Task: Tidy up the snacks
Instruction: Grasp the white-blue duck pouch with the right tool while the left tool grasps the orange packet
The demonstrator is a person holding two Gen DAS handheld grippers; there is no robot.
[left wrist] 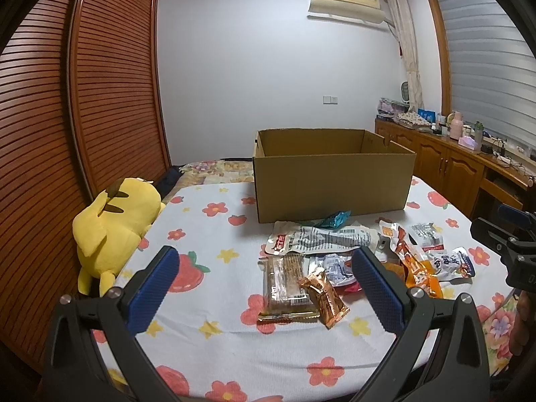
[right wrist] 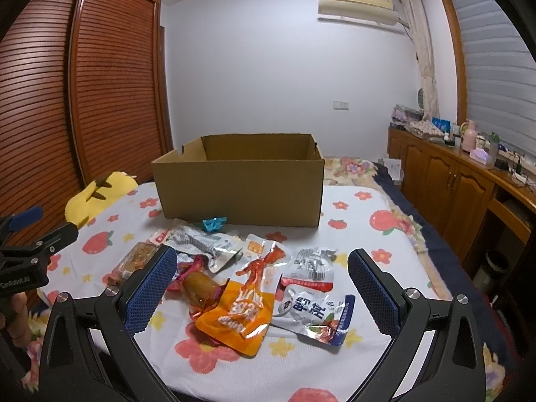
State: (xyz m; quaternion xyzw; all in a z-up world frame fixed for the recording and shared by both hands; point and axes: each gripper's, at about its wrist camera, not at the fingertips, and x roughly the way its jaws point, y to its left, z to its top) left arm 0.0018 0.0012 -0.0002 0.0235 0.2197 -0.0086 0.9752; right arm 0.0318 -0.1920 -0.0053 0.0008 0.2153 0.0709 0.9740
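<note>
At the left edge of the right wrist view, the left gripper bore "GenRobot.AI"; packet print was unreadable.

Matt corrugated cardboard box, glossy plastic snack packets, printed cloth bedsheet, slatted wooden wardrobe

two handheld grippers of one design. the left gripper has a matte black plastic frame with two curved arms, each ending in a finger faced with a blue pad of fine diamond-grid texture. round silver screws sit at the pivots, two on each side, and triangular cutouts lighten the black arms. the right gripper looks the same: black frame, blue textured pads, silver pivot screws. seen from the side in the right wrist view, the left gripper's black body carries small white lettering, too blurred to read with certainty.
</note>
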